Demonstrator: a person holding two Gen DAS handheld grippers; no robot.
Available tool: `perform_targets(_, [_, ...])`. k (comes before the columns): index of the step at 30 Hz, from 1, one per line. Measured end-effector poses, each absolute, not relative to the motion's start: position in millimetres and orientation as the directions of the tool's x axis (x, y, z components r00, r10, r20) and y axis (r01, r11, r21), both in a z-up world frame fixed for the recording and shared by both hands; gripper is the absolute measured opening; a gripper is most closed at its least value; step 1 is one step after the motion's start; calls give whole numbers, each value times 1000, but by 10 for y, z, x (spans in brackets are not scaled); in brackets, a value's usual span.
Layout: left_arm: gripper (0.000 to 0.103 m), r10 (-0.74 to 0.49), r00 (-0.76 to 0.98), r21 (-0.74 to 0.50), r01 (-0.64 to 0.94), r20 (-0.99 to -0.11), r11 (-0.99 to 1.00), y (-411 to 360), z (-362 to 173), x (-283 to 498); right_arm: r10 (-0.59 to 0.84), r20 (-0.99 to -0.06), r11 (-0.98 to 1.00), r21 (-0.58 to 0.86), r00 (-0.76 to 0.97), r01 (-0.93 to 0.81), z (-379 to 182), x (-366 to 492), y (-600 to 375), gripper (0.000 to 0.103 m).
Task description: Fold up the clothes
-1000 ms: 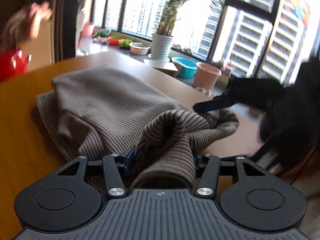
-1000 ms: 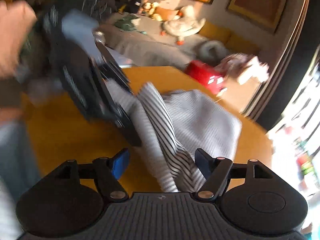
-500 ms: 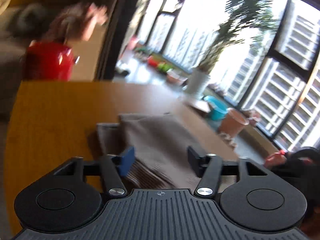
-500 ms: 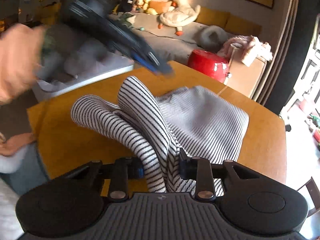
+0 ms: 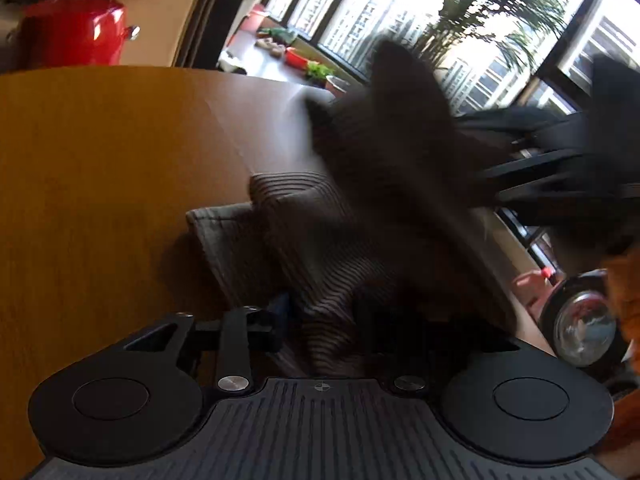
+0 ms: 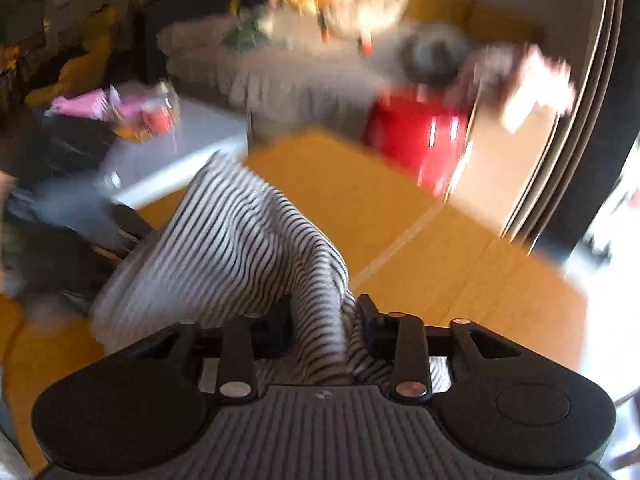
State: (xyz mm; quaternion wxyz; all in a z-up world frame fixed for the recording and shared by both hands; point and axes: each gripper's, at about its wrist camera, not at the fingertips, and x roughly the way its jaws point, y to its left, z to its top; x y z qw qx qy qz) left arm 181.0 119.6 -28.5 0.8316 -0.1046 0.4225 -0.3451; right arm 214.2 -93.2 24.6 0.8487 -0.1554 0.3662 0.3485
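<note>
A black-and-white striped knit garment point(image 6: 240, 248) hangs bunched and lifted above the wooden table point(image 6: 360, 200). My right gripper point(image 6: 324, 328) is shut on a fold of it. In the left wrist view the same garment point(image 5: 340, 248) looks brown and blurred, partly lifted, with a folded part resting on the table point(image 5: 100, 200). My left gripper point(image 5: 332, 320) has cloth between its fingers; the right finger is hidden by cloth, so the jaw state is unclear. The other gripper point(image 5: 560, 160) shows dark at the right.
A red pot point(image 5: 76, 32) stands beyond the table's far edge, also in the right wrist view point(image 6: 416, 136). Windows and a potted plant point(image 5: 500, 20) lie behind. A sofa with toys point(image 6: 320, 60) is at the back. A person's leg point(image 6: 60, 200) is at left.
My right gripper has lifted the striped garment and swung; the view is blurred. My left gripper, open over the folded cloth half a second ago, now has cloth between its fingers.
</note>
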Motion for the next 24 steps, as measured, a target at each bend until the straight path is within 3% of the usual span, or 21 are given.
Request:
perform_targets(6, [53,-606,506,-365,498,-614,787,1442,92,1748,532,-712,741,131,458,-658,-11,2396,-1114,74])
perform_targets(10, [56,-594,590,-310,517,-546,798,1484,444,1722,534,-696,763,152,480,-628,-36,2372,-1198,82])
perform_targets(14, [58,-635,598,-296,571,-489,766,1229,622,1698,491,-680,779,62,545,-624,98,2231,-1158,86])
perform_targets(18, [60,-642,565,-274,602,-519,750,898,514,1796,438,-627,792,-71,644,-607,325,2064,-1207,95])
perform_targets(22, [60,-599,551,-247,582,-581,775,772,281,1923,351,-529,856,-154,773,-494,583,1924,-1454,95])
perform_targets(23, [60,-590,549,-242,578,-592,780,760,240,1943,335,-500,870,-160,798,-466,643,1874,-1515,87])
perform_targets(24, [60,-590,549,-240,579,-593,780,766,245,1933,337,-476,880,-148,812,-452,698,1819,-1562,65])
